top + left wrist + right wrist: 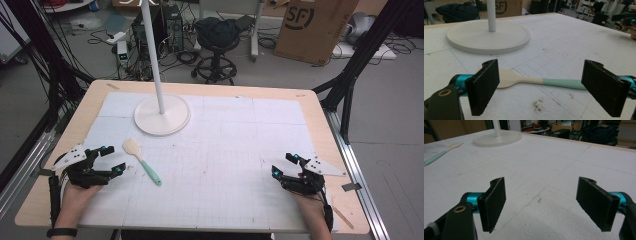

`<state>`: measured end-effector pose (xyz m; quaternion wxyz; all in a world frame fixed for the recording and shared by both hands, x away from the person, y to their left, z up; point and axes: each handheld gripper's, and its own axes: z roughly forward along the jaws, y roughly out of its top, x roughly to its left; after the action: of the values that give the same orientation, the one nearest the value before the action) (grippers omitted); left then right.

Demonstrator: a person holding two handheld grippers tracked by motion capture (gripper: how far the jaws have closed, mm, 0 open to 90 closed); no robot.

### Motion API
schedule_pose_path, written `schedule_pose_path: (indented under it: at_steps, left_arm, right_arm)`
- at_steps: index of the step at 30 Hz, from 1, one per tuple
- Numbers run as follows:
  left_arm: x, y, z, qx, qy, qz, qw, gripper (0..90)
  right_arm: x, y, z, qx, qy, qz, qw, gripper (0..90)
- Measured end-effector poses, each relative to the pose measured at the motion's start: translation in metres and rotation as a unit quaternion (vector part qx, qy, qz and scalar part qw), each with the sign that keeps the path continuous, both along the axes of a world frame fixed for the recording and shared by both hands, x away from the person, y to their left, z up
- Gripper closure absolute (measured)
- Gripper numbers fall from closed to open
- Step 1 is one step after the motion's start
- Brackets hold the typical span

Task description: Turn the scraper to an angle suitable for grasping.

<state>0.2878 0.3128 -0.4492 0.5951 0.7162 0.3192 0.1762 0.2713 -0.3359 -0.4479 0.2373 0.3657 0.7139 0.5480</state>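
From the high view, my left gripper (113, 159) sits just beside the little wooden spatula with the mint-green handle (141, 161), jaws wide apart with nothing in them; my right gripper (284, 165) rests well away across the white gridded tabletop (225, 145), also gaping and empty. Left gripper view gets in close: the spatula lies flat right past my jaws, pale blade toward the round white lamp base (487, 37). Looks light and stiff, maybe a bit slick on the painted part, so I'd pinch mid-handle. Right gripper view shows the spatula far off at the left edge.
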Motion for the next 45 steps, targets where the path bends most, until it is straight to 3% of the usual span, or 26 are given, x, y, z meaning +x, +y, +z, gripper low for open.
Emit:
schedule_pose_path:
  at_steps: [5, 14, 17, 18, 19, 20, 23, 25, 32, 38, 43, 45]
  left_arm:
    - [0.0010, 0.0012, 0.0001, -0.004, 0.005, 0.008, 0.9999, 17.5]
    - [-0.0017, -0.0010, 0.0007, 0.008, -0.010, -0.015, 0.9998, 26.1]
    - [-0.0017, -0.0003, 0.0005, 0.005, -0.010, -0.022, 0.9997, 31.4]
    - [-0.0018, -0.0004, 0.0004, 0.006, -0.011, -0.026, 0.9996, 39.3]
    - [-0.0020, -0.0009, 0.0004, 0.009, -0.013, -0.028, 0.9995, 39.3]
    - [-0.0023, -0.0014, 0.0004, 0.012, -0.014, -0.030, 0.9994, 46.1]
    - [-0.0025, -0.0020, 0.0004, 0.014, -0.014, -0.028, 0.9994, 49.8]
    - [-0.0020, -0.0013, 0.0003, 0.012, -0.012, -0.025, 0.9995, 59.8]
    - [-0.0030, -0.0034, 0.0005, 0.019, -0.014, -0.022, 0.9995, 76.1]
    - [-0.0025, -0.0021, 0.0003, 0.014, -0.012, -0.022, 0.9996, 83.1]
    - [-0.0043, -0.0043, 0.0008, 0.024, -0.023, -0.029, 0.9990, 86.5]
    - [-0.0038, -0.0035, 0.0008, 0.013, -0.013, -0.034, 0.9993, 87.5]
  right_arm:
    - [0.0001, -0.0001, 0.0000, 0.001, 0.001, 0.001, 1.0000, 22.8]
    - [0.0004, -0.0002, 0.0000, 0.001, 0.002, 0.002, 1.0000, 22.9]
    - [0.0008, -0.0008, 0.0000, 0.002, 0.001, 0.002, 1.0000, 22.9]
    - [0.0008, -0.0007, 0.0000, 0.002, 0.002, 0.002, 1.0000, 22.9]
    - [0.0008, -0.0007, 0.0000, 0.002, 0.002, 0.002, 1.0000, 22.9]
    - [0.0002, -0.0003, 0.0000, 0.001, 0.004, 0.002, 1.0000, 22.9]
    - [0.0002, 0.0000, 0.0000, 0.001, 0.002, 0.002, 1.0000, 22.9]
    - [0.0001, 0.0002, 0.0000, 0.001, 0.002, 0.002, 1.0000, 22.9]
    - [0.0002, 0.0000, 0.0000, 0.002, 0.002, 0.001, 1.0000, 22.9]
    - [0.0002, -0.0001, -0.0001, 0.002, 0.002, 0.001, 1.0000, 22.9]
    - [0.0005, -0.0002, -0.0001, 0.001, 0.001, 0.001, 1.0000, 22.9]
    - [0.0005, -0.0003, -0.0001, 0.001, 0.002, 0.001, 1.0000, 22.9]
